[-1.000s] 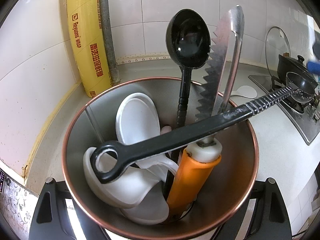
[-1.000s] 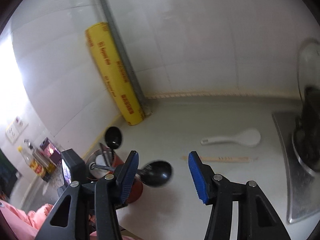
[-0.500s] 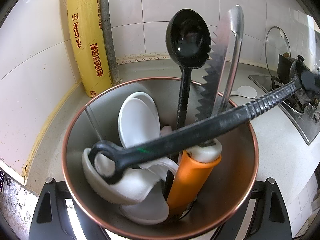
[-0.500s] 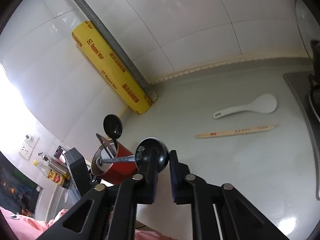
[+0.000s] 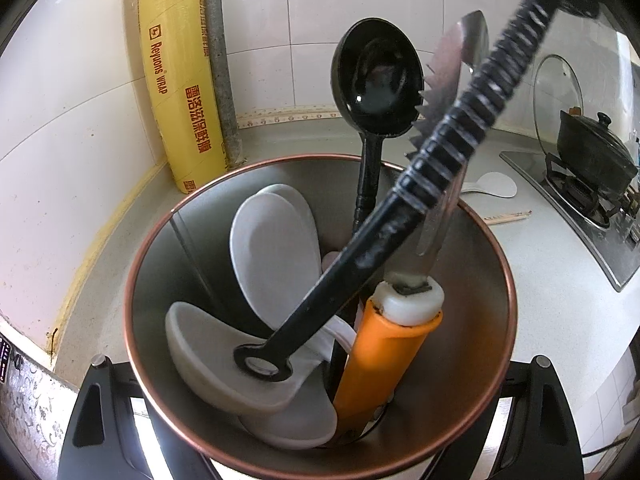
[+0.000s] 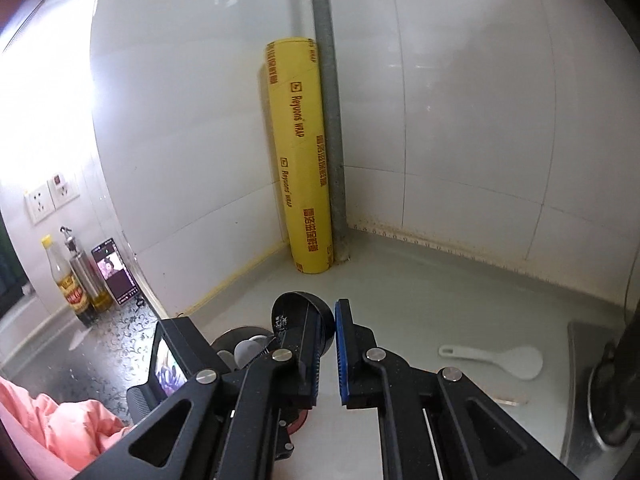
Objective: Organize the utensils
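Ladle (image 5: 404, 216) clamped at its bowl in the right tongs (image 6: 328, 344), handle end down inside the holder (image 5: 496, 264), which the left tongs (image 5: 316, 420) grip around its sides on the worktop (image 6: 420, 300)

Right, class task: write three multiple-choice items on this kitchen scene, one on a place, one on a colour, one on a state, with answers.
1. Where does the yellow wrap roll stand?
A in the wall corner, beside the pipe
B on the stove
C inside the holder

2. What colour is the knife handle?
A blue
B orange
C green

3. How is the ribbed black ladle placed?
A flat on the counter
B hanging on the wall
C tilted, ring end inside the holder

Answers: 1 A, both views show it upright there; 2 B, orange below a white collar; 3 C, its ring rests among the white spoons.
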`<move>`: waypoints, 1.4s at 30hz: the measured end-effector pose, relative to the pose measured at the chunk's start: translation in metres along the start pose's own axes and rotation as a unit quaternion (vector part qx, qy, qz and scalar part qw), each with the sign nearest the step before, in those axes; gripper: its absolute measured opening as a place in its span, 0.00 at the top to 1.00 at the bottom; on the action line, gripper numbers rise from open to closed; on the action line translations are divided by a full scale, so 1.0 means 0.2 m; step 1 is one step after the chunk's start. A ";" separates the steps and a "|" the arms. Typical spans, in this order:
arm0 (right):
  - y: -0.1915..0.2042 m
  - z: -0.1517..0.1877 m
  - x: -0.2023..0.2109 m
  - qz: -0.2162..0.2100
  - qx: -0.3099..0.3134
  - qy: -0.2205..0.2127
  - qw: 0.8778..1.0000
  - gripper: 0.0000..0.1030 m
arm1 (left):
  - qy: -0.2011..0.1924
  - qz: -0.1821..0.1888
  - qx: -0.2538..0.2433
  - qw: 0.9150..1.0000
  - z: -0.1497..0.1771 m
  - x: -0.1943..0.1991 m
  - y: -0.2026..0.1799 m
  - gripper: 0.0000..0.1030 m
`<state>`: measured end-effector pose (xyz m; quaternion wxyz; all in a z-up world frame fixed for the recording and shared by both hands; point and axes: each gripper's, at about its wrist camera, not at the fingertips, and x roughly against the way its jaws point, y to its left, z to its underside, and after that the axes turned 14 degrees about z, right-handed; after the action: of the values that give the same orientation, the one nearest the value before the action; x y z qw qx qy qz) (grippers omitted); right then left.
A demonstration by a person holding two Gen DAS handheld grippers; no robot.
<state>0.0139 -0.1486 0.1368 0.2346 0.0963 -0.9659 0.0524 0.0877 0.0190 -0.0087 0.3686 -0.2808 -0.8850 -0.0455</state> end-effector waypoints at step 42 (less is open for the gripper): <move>0.15 -0.20 -0.09 -0.017 0.084 -0.021 0.996 0.39 | 0.002 0.014 -0.014 1.000 0.02 0.01 -0.03 0.12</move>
<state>0.0408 -0.1108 0.1620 0.2059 0.1332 -0.9610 0.1277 0.0812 0.0157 -0.0094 0.3670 -0.2983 -0.8795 -0.0533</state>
